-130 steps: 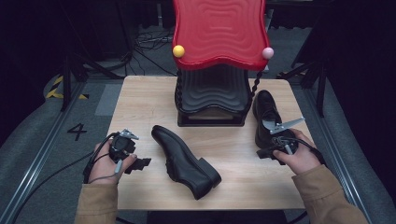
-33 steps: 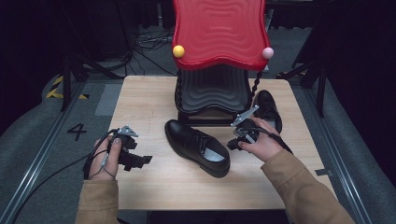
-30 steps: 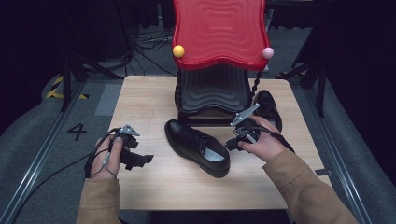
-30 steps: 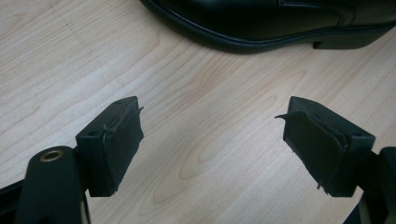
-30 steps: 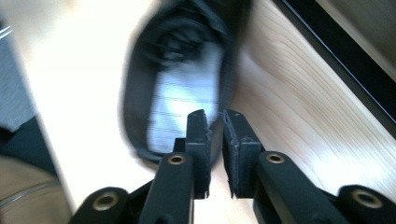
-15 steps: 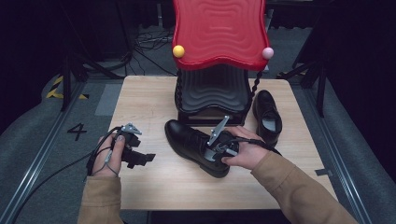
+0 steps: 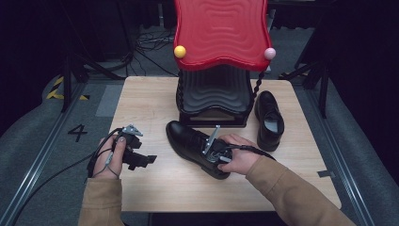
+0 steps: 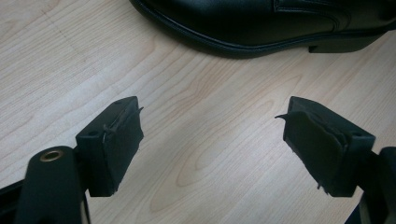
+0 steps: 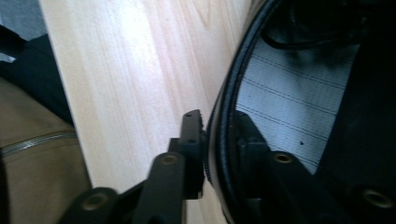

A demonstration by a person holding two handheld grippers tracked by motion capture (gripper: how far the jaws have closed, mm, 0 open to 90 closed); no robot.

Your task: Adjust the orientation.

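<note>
Wooden table, right tongs clamping shoe

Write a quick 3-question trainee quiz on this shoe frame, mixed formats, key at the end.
1. True or false: the right tool has one jaw inside the near black dress shoe and one outside its collar.
2. Multiple choice: where is the second black dress shoe?
A) on the red stand
B) on the wooden table, right of the stand's black base
C) in the left tool
3. Fill in: the left tool's jaws are ____ above bare tabletop, with nothing between them.

Key: 1 true; 2 B; 3 open.
</note>
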